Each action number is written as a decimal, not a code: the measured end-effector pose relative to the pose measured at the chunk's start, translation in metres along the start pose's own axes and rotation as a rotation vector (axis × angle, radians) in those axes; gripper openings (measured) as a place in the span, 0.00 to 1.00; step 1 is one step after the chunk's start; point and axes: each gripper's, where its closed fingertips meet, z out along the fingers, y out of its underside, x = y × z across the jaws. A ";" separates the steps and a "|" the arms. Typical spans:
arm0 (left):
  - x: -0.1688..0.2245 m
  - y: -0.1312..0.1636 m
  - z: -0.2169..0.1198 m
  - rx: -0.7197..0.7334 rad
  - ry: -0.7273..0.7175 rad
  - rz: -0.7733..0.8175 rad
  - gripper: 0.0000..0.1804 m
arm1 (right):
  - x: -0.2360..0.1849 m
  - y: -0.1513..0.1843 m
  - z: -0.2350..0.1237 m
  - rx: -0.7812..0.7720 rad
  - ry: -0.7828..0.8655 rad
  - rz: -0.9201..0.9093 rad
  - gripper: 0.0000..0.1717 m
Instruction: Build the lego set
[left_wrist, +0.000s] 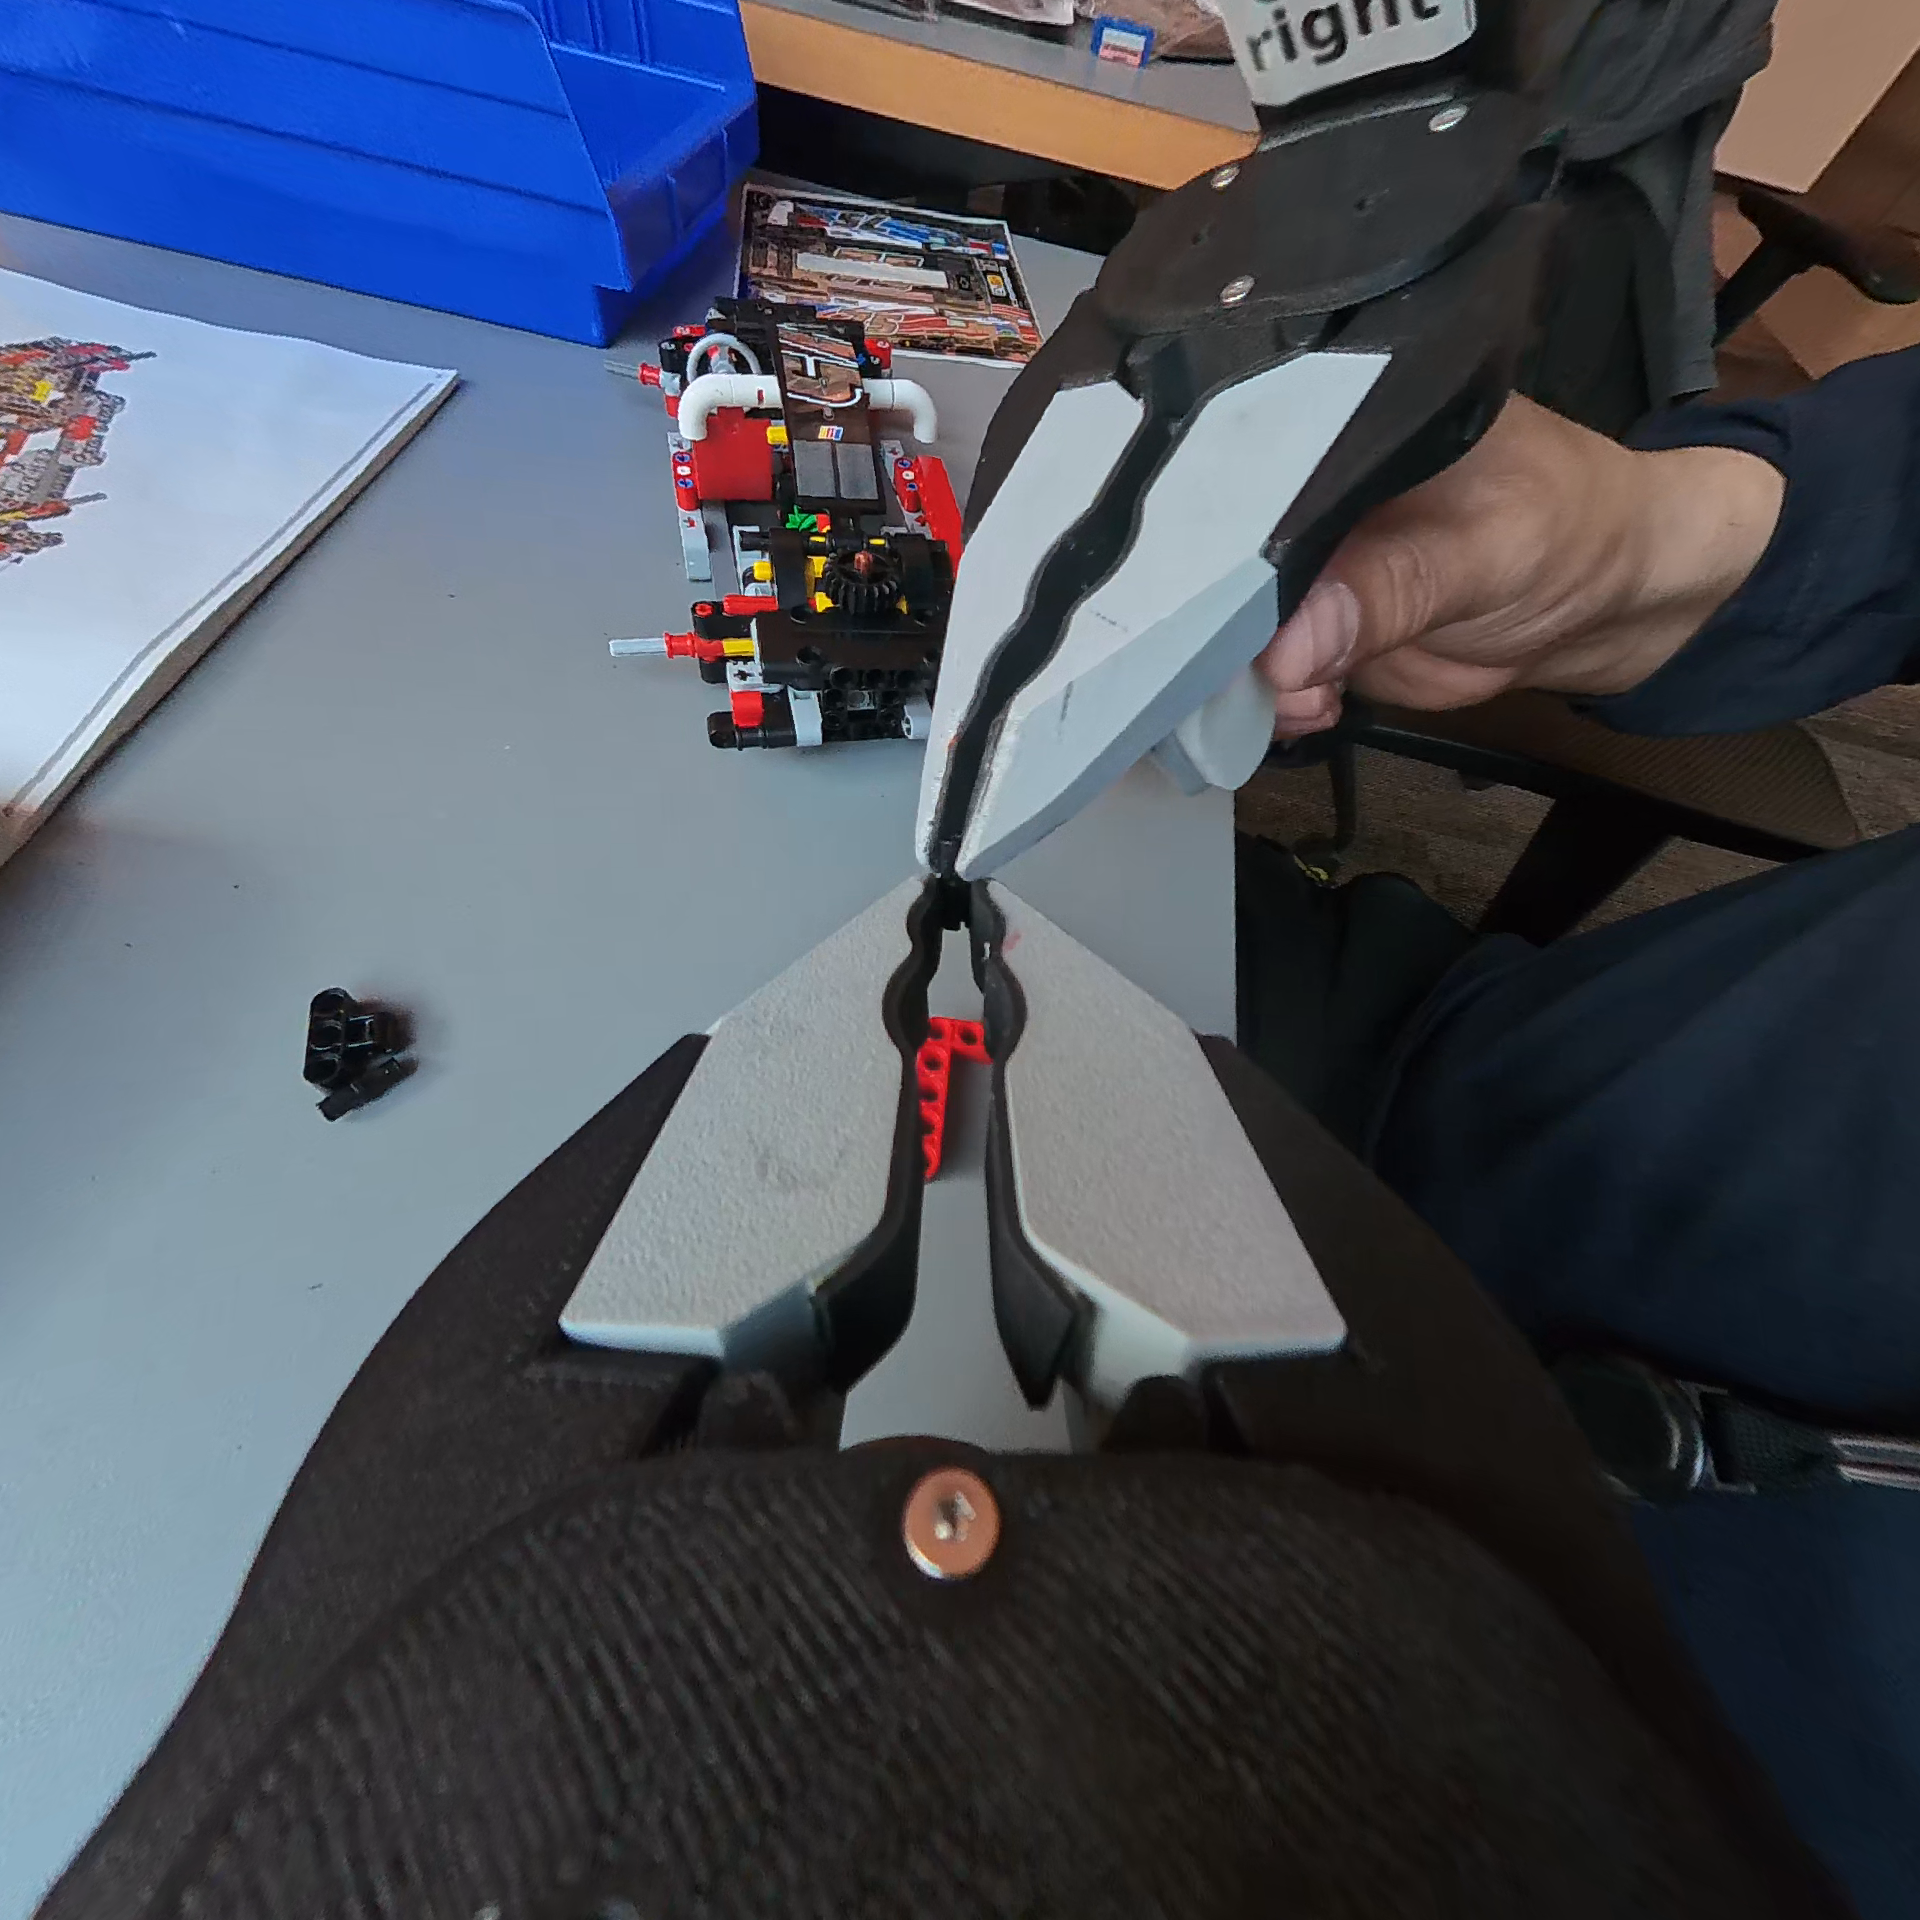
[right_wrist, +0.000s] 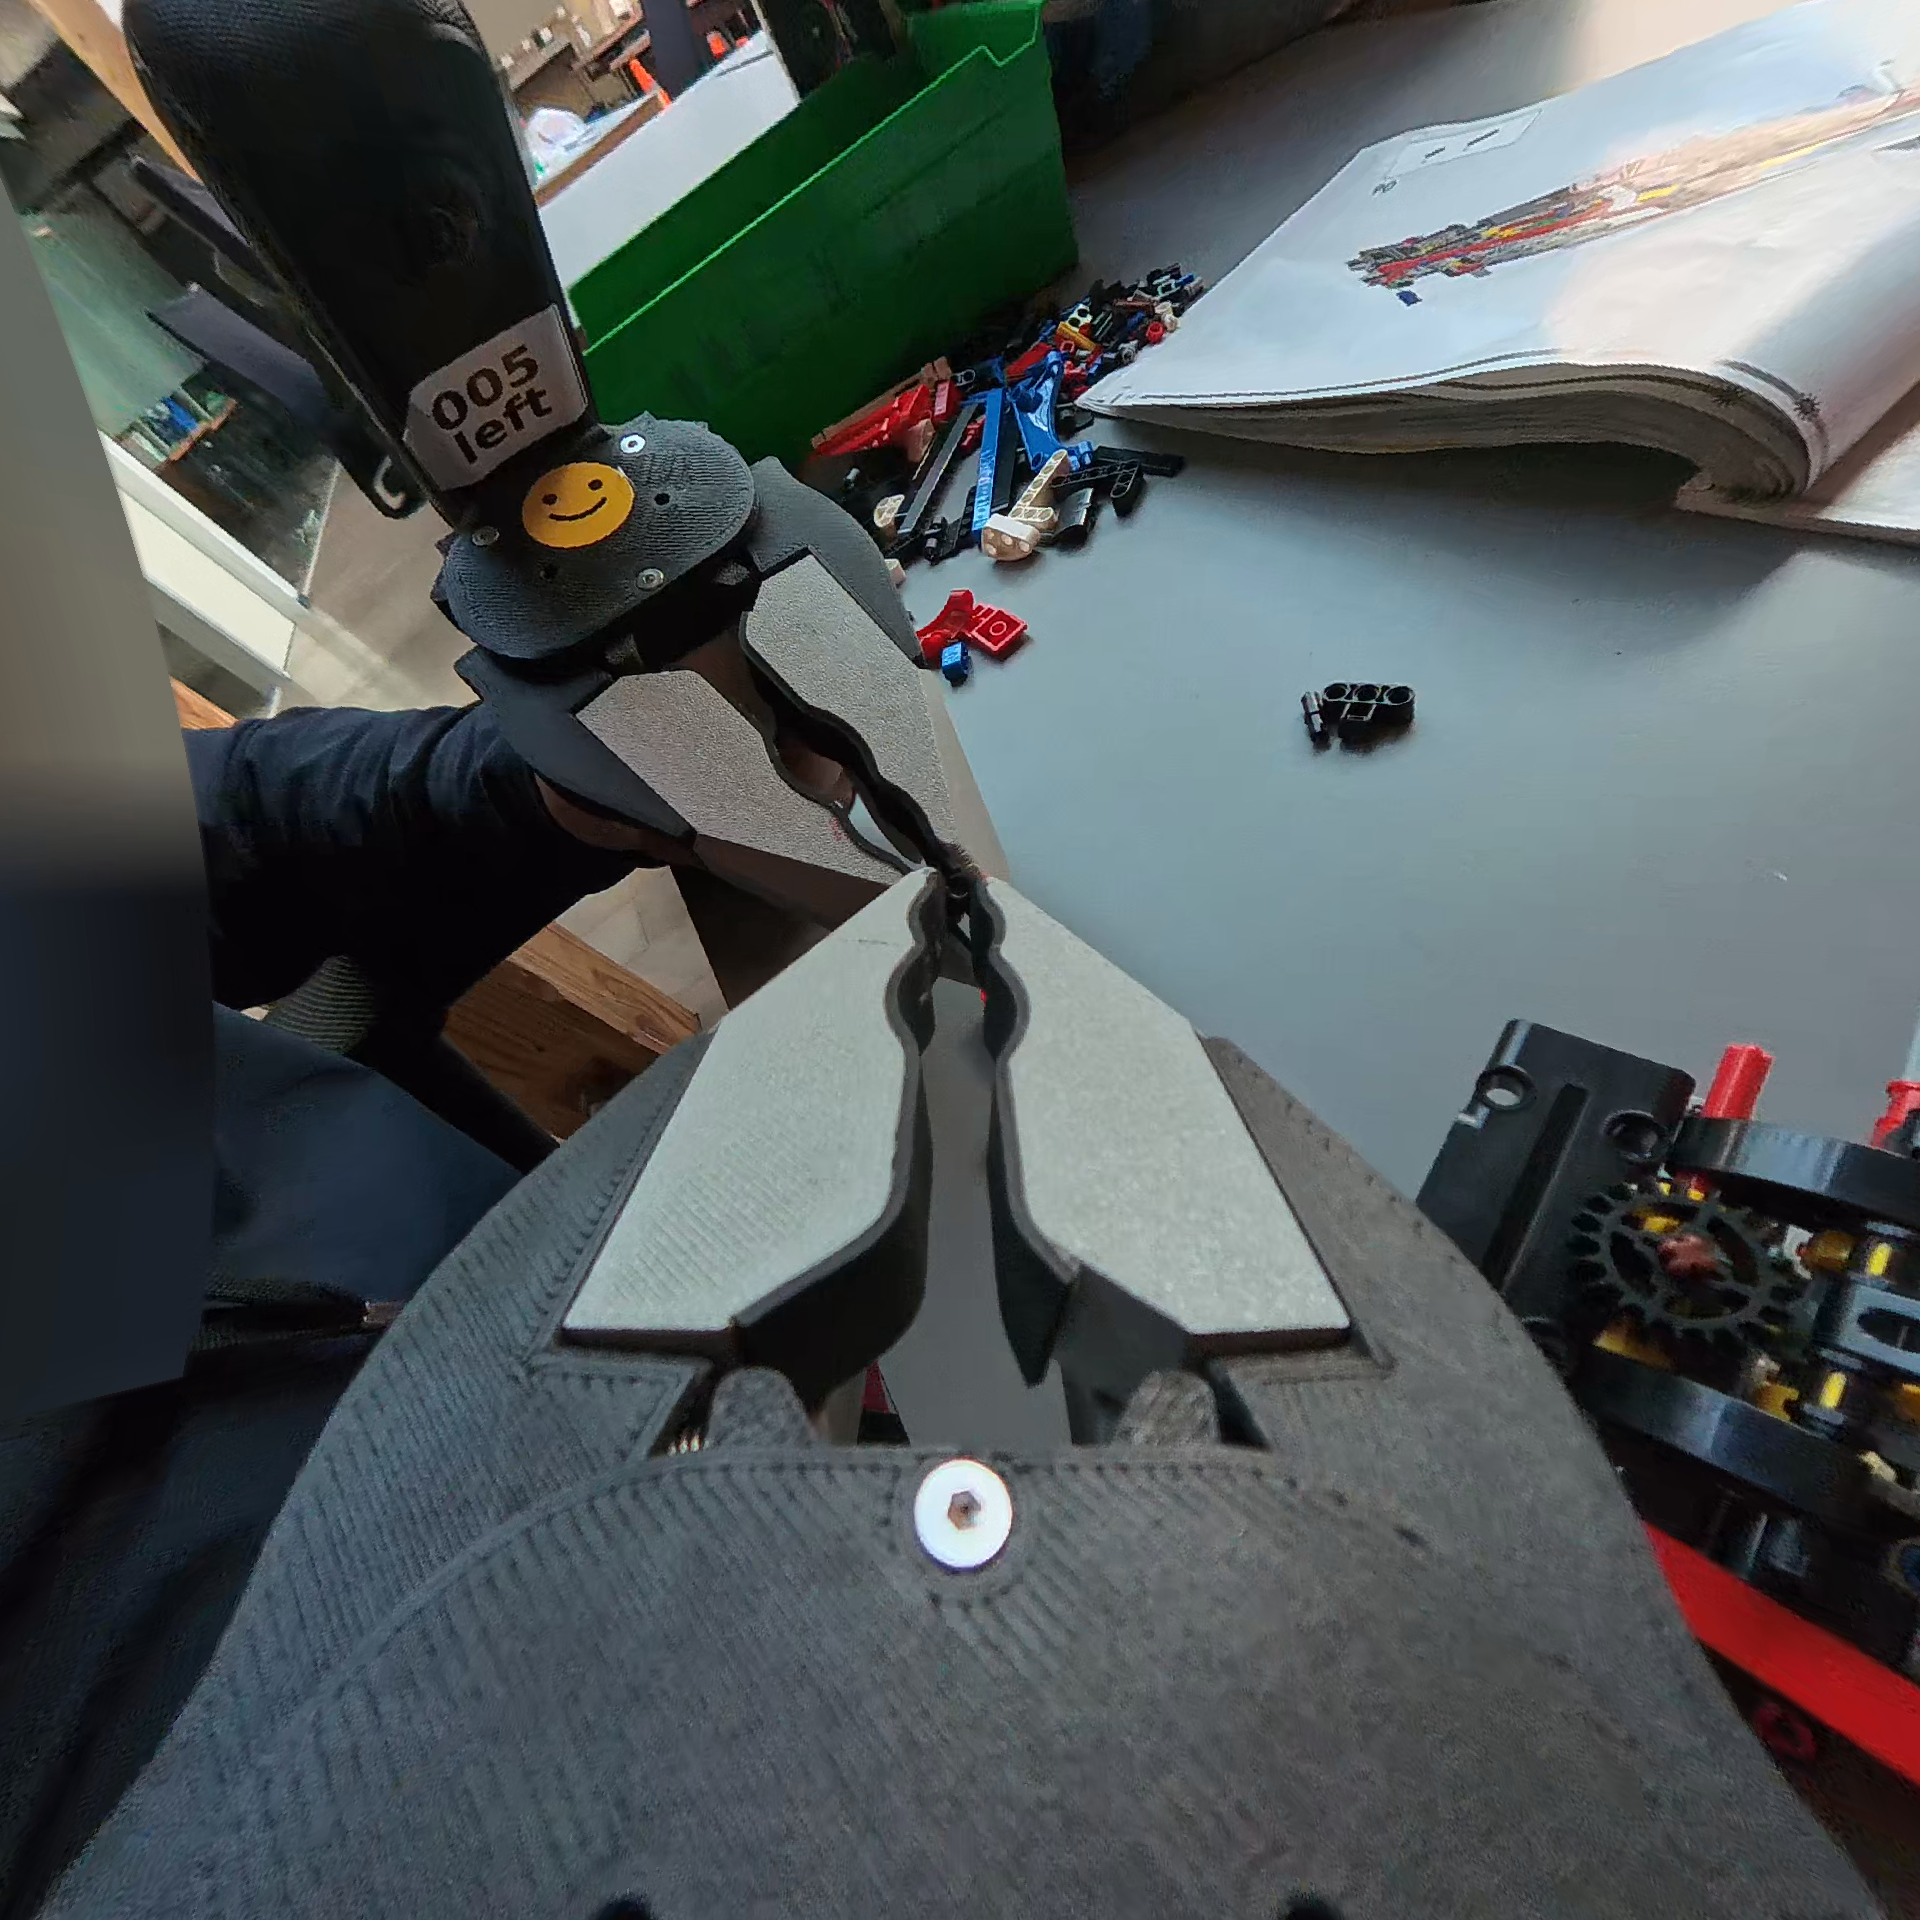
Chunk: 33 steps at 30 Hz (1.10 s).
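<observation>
1. Nearest my camera, the left gripper (left_wrist: 948, 899) is showing its jaws drawn together, the tips pinching on a small black pin (left_wrist: 948, 883).
2. The right gripper (left_wrist: 940, 852) is meeting it tip to tip from above, its jaws likewise closed. As far as I can judge, they are biting the other end of the same pin.
3. The pin is hanging in the air between the two sets of tips, above the grey table (left_wrist: 468, 831) and near its edge. A red angled beam (left_wrist: 943, 1101) is lying on the table right below.
4. Its long axis seems to be running from one gripper into the other, pointing away from me along the left jaws' line. It is too small for me to tell one end from the other.
5. I am judging the hold as slim: each side is gripping only a sliver.
6. If either hand is twisting or pulling off-axis, the pin could pop free. It could then bounce over the table edge or in among the black connector (left_wrist: 348, 1044) and the partly built model (left_wrist: 821, 540).
</observation>
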 end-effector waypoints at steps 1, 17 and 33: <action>0.000 0.000 0.000 0.003 -0.001 -0.001 0.01 | 0.000 -0.001 0.000 0.005 -0.003 0.007 0.01; -0.015 0.000 -0.002 -0.006 -0.169 0.156 0.07 | 0.013 -0.008 -0.001 0.133 0.086 0.127 0.00; -0.015 -0.011 -0.009 0.002 -0.316 0.345 0.01 | 0.007 -0.013 -0.002 0.212 0.044 0.198 0.00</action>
